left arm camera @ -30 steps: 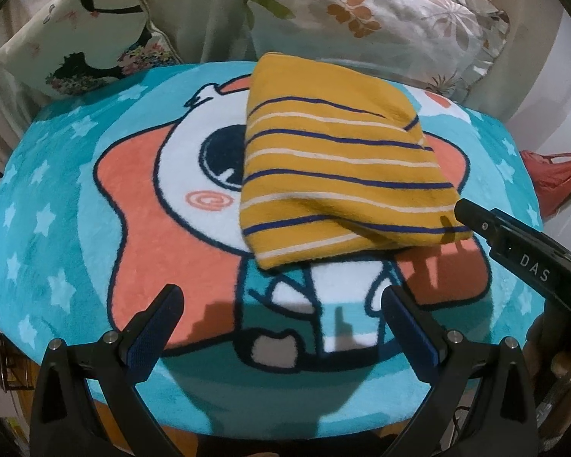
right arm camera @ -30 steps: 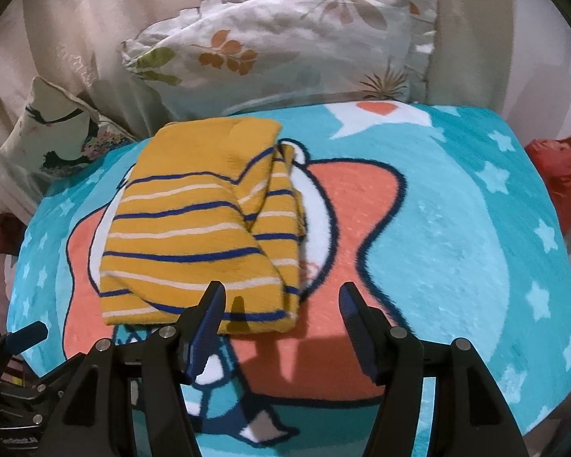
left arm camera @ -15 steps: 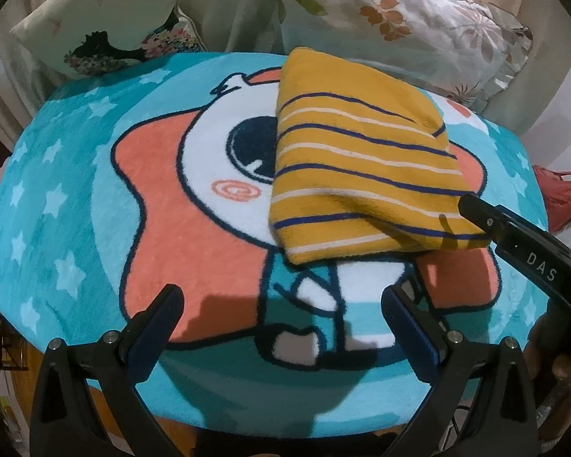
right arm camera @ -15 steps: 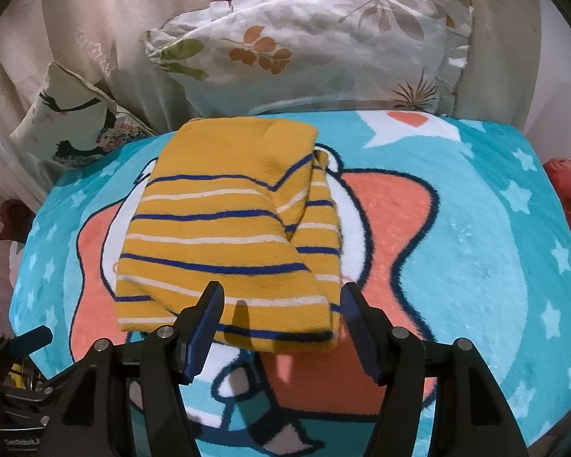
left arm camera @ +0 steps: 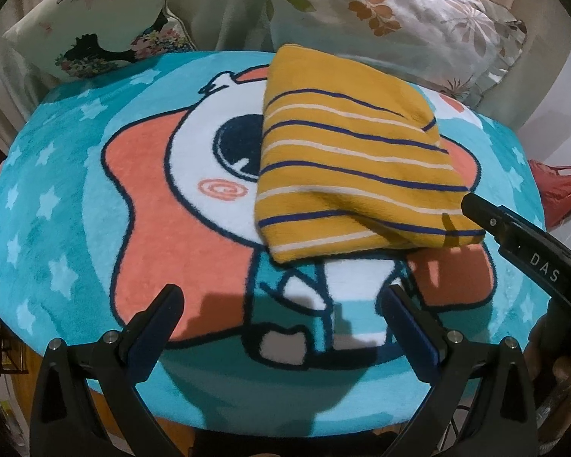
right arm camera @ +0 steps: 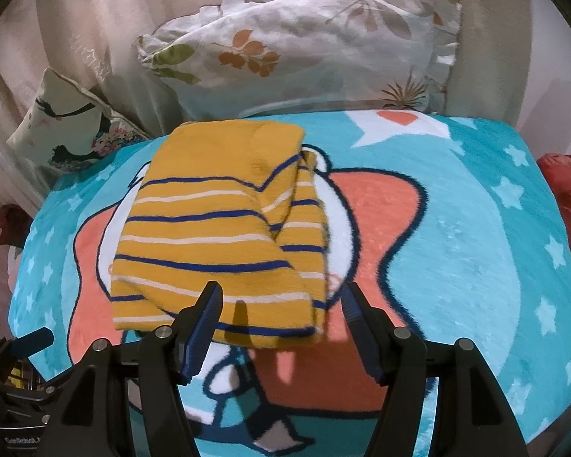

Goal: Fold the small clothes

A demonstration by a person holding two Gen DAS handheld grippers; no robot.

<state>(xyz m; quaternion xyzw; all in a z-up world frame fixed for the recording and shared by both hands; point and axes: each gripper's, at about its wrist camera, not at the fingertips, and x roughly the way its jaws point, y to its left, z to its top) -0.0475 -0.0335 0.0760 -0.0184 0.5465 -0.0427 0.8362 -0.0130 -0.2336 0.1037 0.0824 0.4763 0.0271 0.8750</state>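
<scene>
Left wrist view: left gripper [left arm camera: 281, 306] with jaws spread wide, nothing between them, hovering over the near part of a round teal rug [left arm camera: 57, 205] printed with a cartoon star face and white stars. Folded yellow garment [left arm camera: 346, 167] with blue and white stripes lies flat on the rug, right of centre, covering part of the star's face; near edge is a rounded fold. Left gripper is well short of the garment, not touching it. Right gripper [left arm camera: 476, 205] comes in from the right as one black finger, tip right at the garment's near right corner; contact can't be told from here. Two cushions behind the rug: one with a black silhouette print [left arm camera: 95, 26] at far left, one with a leaf print [left arm camera: 399, 11] at far right, the garment's far edge close to it. Red bag [left arm camera: 563, 194] past the rug's right edge.

Right wrist view: right gripper [right arm camera: 281, 304] with jaws apart, blue pads visible, the garment's [right arm camera: 217, 228] near right corner sitting in the gap; pads don't press it. Left finger overlaps the garment's near edge. Garment is folded in layers, a narrower striped layer showing along its right side. It lies on the left half of the rug [right arm camera: 476, 236]. Leaf cushion [right arm camera: 304, 45] behind it, silhouette cushion [right arm camera: 68, 133] far left. Bit of the left gripper [right arm camera: 30, 341] low at left; can't tell its state here. Red bag [right arm camera: 567, 186] at right edge.
</scene>
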